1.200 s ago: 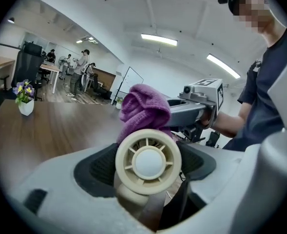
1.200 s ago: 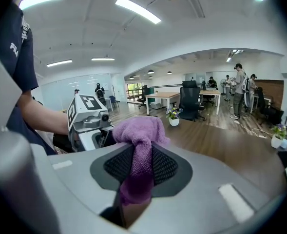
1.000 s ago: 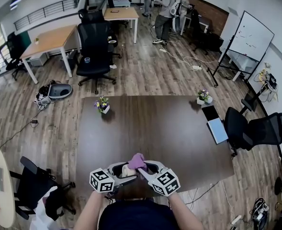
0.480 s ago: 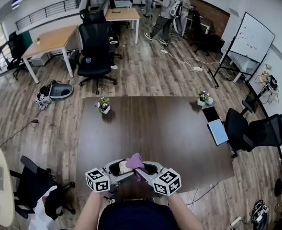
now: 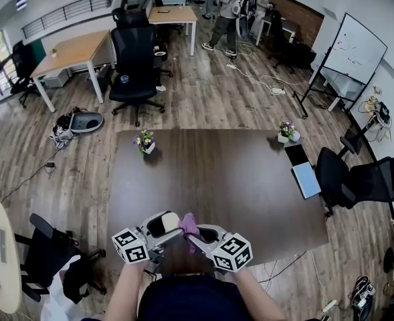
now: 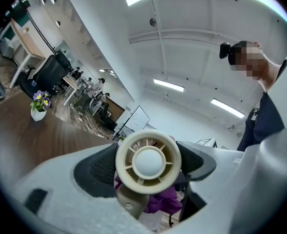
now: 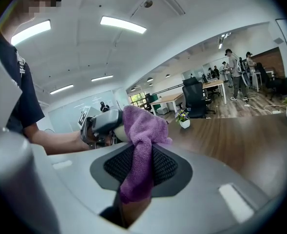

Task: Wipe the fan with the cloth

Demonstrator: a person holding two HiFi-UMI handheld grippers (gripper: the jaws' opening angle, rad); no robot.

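A small cream fan (image 5: 162, 223) with a round hub is clamped in my left gripper (image 5: 158, 233) over the near edge of the dark table (image 5: 223, 172). In the left gripper view the fan (image 6: 148, 161) faces the camera between the dark pads, and my left gripper (image 6: 148, 168) is shut on it. My right gripper (image 5: 195, 235) is shut on a purple cloth (image 5: 188, 224) that touches the fan's right side. In the right gripper view the cloth (image 7: 142, 138) hangs down between the jaws of my right gripper (image 7: 136, 179) and bunches against the fan. The left gripper (image 7: 100, 125) is just behind it.
Two small flower pots (image 5: 144, 144) (image 5: 287, 133) stand at the table's far corners. A laptop (image 5: 306, 179) lies at its right edge. Office chairs (image 5: 357, 182) (image 5: 49, 259) stand on both sides, with more desks and people at the far end of the room.
My left gripper has lifted and tilted the fan, so its pale face now shows from above. The right gripper with the cloth has hardly moved.
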